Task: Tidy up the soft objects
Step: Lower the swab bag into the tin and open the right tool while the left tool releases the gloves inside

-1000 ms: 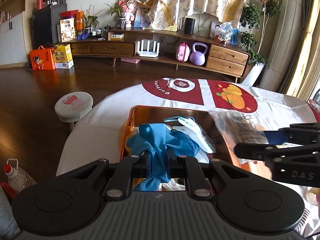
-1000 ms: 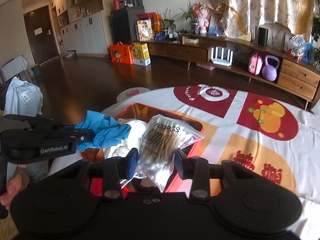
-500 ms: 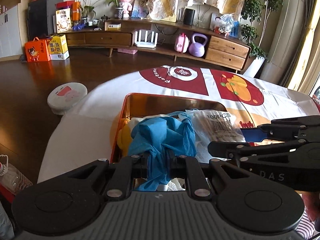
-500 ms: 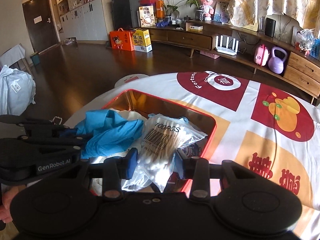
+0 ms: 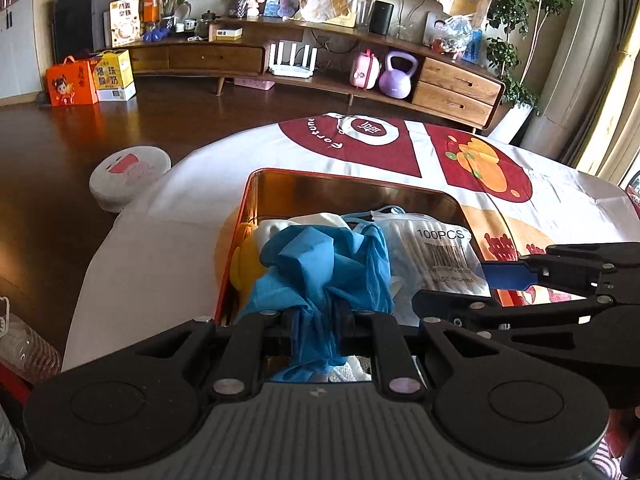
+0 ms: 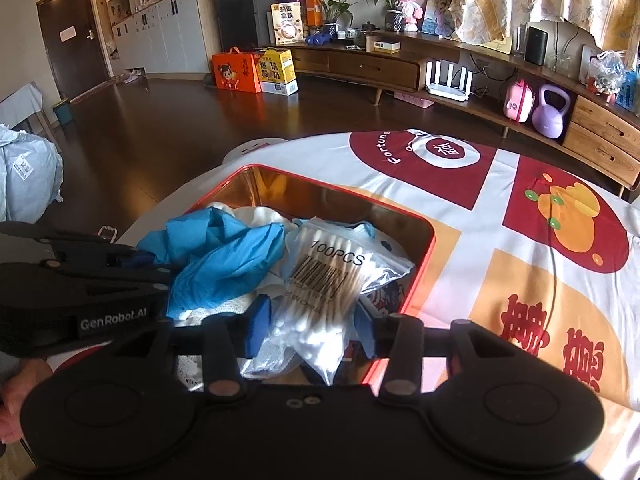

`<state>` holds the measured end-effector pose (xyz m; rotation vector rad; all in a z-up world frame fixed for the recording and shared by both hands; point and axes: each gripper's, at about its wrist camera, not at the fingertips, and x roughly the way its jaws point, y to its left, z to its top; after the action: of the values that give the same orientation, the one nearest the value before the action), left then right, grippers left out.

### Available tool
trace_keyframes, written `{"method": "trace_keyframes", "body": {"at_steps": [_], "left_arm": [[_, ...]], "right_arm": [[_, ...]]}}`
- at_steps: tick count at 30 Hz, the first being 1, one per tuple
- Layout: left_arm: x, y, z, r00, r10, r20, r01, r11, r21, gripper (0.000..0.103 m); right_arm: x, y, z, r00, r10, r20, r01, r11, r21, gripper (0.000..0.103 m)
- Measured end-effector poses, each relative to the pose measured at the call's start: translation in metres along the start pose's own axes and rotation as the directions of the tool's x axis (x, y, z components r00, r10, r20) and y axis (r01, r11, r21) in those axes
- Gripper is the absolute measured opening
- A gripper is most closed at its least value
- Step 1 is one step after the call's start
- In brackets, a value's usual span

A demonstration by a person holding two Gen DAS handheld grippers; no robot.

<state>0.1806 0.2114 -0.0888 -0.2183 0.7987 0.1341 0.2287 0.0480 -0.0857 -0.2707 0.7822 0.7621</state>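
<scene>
your left gripper (image 5: 316, 320) is clamped on the blue glove (image 5: 320, 256), which sits bunched over the tin (image 5: 352, 184) on the desk (image 5: 160, 240). your right gripper (image 6: 312, 326) has its pads spread around the swab bag (image 6: 320, 280), apparently no longer squeezing it; the bag rests in the tin. the glove is limp and light, so pinch a thick fold. the bag is slick and crinkly; take it mid-body.
</scene>
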Motion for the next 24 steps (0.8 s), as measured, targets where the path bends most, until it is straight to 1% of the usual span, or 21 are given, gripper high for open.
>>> {"method": "trace_keyframes", "body": {"at_steps": [2, 3, 4, 5, 6, 7, 8, 9, 12, 14, 15, 20, 24], "left_arm": [[-0.001, 0.001, 0.0, 1.0, 0.003, -0.007, -0.004, 1.0, -0.005, 0.02], [-0.002, 0.002, 0.0, 1.0, 0.006, -0.01, -0.006, 1.0, -0.006, 0.025], [-0.003, 0.002, 0.0, 1.0, 0.009, -0.012, -0.009, 1.0, -0.009, 0.028], [-0.004, 0.003, -0.001, 1.0, 0.006, -0.014, -0.006, 1.0, -0.015, 0.034], [-0.005, 0.004, -0.002, 1.0, 0.002, -0.015, -0.002, 1.0, -0.021, 0.045], [-0.007, 0.005, -0.003, 1.0, 0.007, -0.012, -0.007, 1.0, -0.027, 0.05], [-0.009, 0.006, -0.004, 1.0, 0.015, -0.007, -0.015, 0.999, -0.031, 0.059], [-0.011, 0.007, -0.004, 1.0, 0.011, -0.001, -0.012, 0.999, -0.035, 0.063], [-0.017, 0.008, -0.006, 1.0, 0.002, 0.002, -0.002, 0.999, -0.037, 0.066], [-0.022, 0.008, -0.007, 1.0, -0.003, 0.005, 0.003, 1.0, -0.029, 0.067], [-0.024, 0.007, -0.008, 1.0, -0.001, 0.007, 0.001, 1.0, -0.026, 0.067], [-0.037, 0.006, -0.012, 1.0, 0.004, 0.026, -0.004, 1.0, -0.013, 0.07], [-0.05, 0.002, -0.015, 0.999, 0.009, 0.051, -0.009, 1.0, -0.004, 0.07]], "right_arm": [[-0.002, 0.001, -0.001, 1.0, -0.002, -0.002, 0.002, 1.0, -0.004, 0.052], [-0.003, 0.001, -0.001, 1.0, -0.003, -0.001, 0.003, 1.0, -0.007, 0.061], [-0.006, 0.001, -0.002, 1.0, -0.008, 0.005, 0.008, 1.0, -0.01, 0.063], [-0.008, 0.002, -0.003, 1.0, -0.011, 0.014, 0.011, 1.0, -0.013, 0.063], [-0.009, 0.002, -0.003, 1.0, -0.009, 0.016, 0.009, 1.0, -0.014, 0.063], [-0.011, 0.001, -0.003, 1.0, -0.011, 0.017, 0.011, 1.0, -0.01, 0.063], [-0.013, 0.0, -0.003, 1.0, -0.009, 0.019, 0.009, 1.0, -0.005, 0.063], [-0.014, -0.001, -0.004, 1.0, -0.005, 0.019, 0.005, 1.0, -0.003, 0.063], [-0.021, -0.002, -0.005, 1.0, -0.006, 0.023, 0.006, 1.0, -0.004, 0.065], [-0.026, -0.003, -0.008, 1.0, 0.0, 0.027, 0.0, 1.0, -0.001, 0.066], [-0.029, -0.003, -0.009, 1.0, 0.001, 0.031, -0.001, 1.0, -0.001, 0.069], [-0.047, -0.003, -0.015, 0.998, 0.019, 0.061, -0.019, 1.0, 0.007, 0.072], [-0.063, -0.003, -0.017, 0.995, 0.034, 0.096, -0.035, 0.999, 0.014, 0.077]]}}
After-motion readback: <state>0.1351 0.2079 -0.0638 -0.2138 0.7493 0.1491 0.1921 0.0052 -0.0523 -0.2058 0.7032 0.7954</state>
